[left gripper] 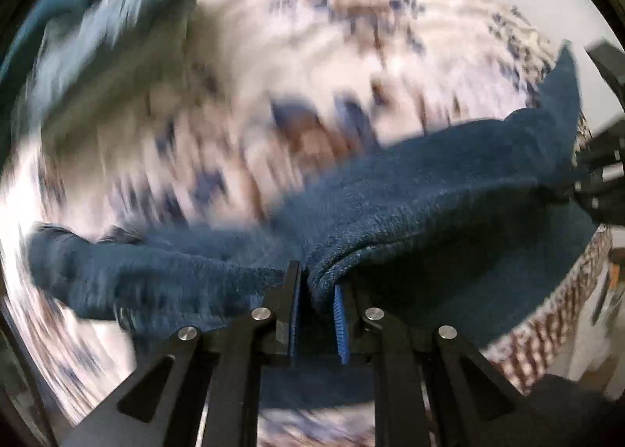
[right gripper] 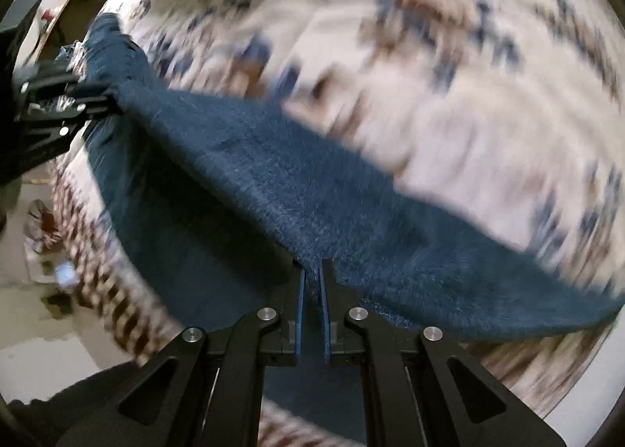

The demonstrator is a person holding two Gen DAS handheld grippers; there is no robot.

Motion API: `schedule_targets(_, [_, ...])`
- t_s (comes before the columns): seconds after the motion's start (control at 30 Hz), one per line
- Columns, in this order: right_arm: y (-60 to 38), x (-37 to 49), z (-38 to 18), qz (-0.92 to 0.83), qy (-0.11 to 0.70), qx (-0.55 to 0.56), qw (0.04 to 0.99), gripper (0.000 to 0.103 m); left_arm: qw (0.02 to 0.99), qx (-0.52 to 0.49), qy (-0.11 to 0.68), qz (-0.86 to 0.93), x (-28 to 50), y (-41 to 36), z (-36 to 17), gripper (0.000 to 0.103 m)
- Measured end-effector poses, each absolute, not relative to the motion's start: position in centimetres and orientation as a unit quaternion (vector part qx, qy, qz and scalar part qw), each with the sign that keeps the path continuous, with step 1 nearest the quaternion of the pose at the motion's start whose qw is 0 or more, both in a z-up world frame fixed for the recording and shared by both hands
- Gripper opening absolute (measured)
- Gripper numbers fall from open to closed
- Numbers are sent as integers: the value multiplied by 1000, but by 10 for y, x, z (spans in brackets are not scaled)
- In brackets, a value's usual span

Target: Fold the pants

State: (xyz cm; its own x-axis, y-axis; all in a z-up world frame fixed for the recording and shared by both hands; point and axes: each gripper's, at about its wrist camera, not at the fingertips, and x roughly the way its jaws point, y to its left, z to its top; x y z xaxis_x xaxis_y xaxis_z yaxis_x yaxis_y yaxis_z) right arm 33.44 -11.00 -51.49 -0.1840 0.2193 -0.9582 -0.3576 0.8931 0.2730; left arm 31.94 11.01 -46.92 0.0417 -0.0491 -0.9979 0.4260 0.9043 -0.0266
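While both views are being smeared by motion blur, the pants (left gripper: 449,189) are being shown as a dark teal-blue, fuzzy fleece-like fabric, stretched in a sagging span between the two grippers and being held up off the surface below. In the left wrist view, a bunched fold of the fabric edge is being pinched by the left gripper (left gripper: 318,283), whose fingers (left gripper: 293,306) are being pressed nearly together on the cloth; blue ribbed pads are being shown on their inner faces. The rest of the fabric is being draped out to the left of that grip and up to the right, where the right gripper (left gripper: 586,177) is being seen at the frame edge with cloth gathered at it. In the right wrist view, the right gripper's fingers (right gripper: 300,302) are being closed tightly on a thin edge of the pants, and the fabric is being run up-left to the left gripper (right gripper: 105,103), where it is being clamped as well.

Beneath the pants, a pale rug (left gripper: 312,36) with a blue and brown pattern is being seen, heavily blurred; its fringed or patterned border (right gripper: 101,271) is being shown near bare light floor (right gripper: 23,326). More dark cloth (left gripper: 78,29) is being seen lying at the upper left of the left wrist view. Small items on the floor are too blurred to be identified.
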Motion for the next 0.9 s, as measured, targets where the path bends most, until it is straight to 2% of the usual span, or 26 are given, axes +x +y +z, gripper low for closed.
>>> schedule_targets(0.1, [-106,276,-527,204,765,-9,610,8,691,92,706,-123,281,110,-506,12])
schedule_targets(0.2, [-105,254,-552,179,782,15,596,9,684,66,721,-88,262,118,-531,14])
schedule_targets(0.33, [-113,255,-570,148,807,87,565,13,693,72,713,-79,260,113,-515,16])
schedule_targets(0.37, [-118,257,-568,148,807,104,562,15,700,75,706,-74,258,112,-504,20])
schedule_targets(0.4, [-125,259,-562,145,804,138,560,26,709,77,698,-69,255,110,-488,24])
schedule_targets(0.43, [-133,259,-554,141,798,166,562,43,716,75,691,-64,254,108,-475,25])
schedule_targets(0.47, [-142,257,-544,135,789,191,568,94,725,68,683,-59,250,108,-463,29])
schedule_targets(0.5, [-154,254,-530,126,776,222,577,103,738,50,671,-50,245,108,-448,36])
schedule_targets(0.53, [-164,250,-520,121,765,246,583,103,744,34,665,-47,241,109,-440,39])
schedule_targets(0.6, [-194,239,-500,76,746,289,595,103,748,-11,663,-29,236,108,-430,52])
schedule_targets(0.67, [-223,227,-488,15,728,309,612,103,742,-39,669,-9,238,109,-438,60])
schedule_targets(0.77, [-295,209,-485,-111,687,353,626,103,718,-93,690,16,247,106,-466,61])
schedule_targets(0.9, [-397,201,-507,-223,621,425,619,94,709,-170,681,71,258,113,-490,61])
